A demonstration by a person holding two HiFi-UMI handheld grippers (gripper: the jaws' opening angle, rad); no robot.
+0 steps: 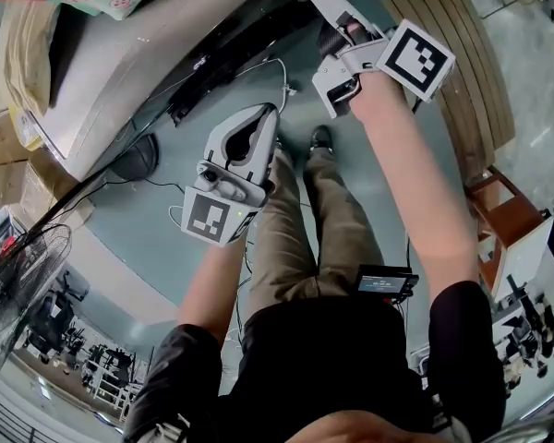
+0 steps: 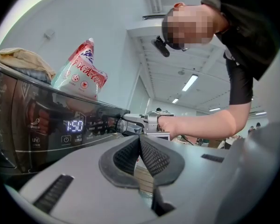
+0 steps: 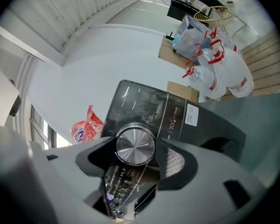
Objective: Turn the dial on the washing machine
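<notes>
**Right gripper clamped on the dial, left gripper closed and empty**

Your right gripper (image 3: 136, 148) is at the front of the washing machine (image 1: 120, 81), pointing nearly level at its dark control panel (image 3: 144, 108). The round brushed-metal dial (image 3: 135, 145) on that panel sits squarely between the jaws. The jaws stand wide, about as wide as the dial itself, and they meet its rim on both sides, so you are pinching the dial.

Your left gripper (image 2: 140, 141) hangs in front of the washing machine, away from the panel and touching nothing. Its jaws are pressed together tip to tip, with nothing between them. In the left gripper view, the right gripper shows at the far end of the panel, and the lit display (image 2: 74, 125) nearer you reads 1:50.

A red-and-white bag (image 2: 81, 71) lies on top of the washing machine, above the display.
</notes>
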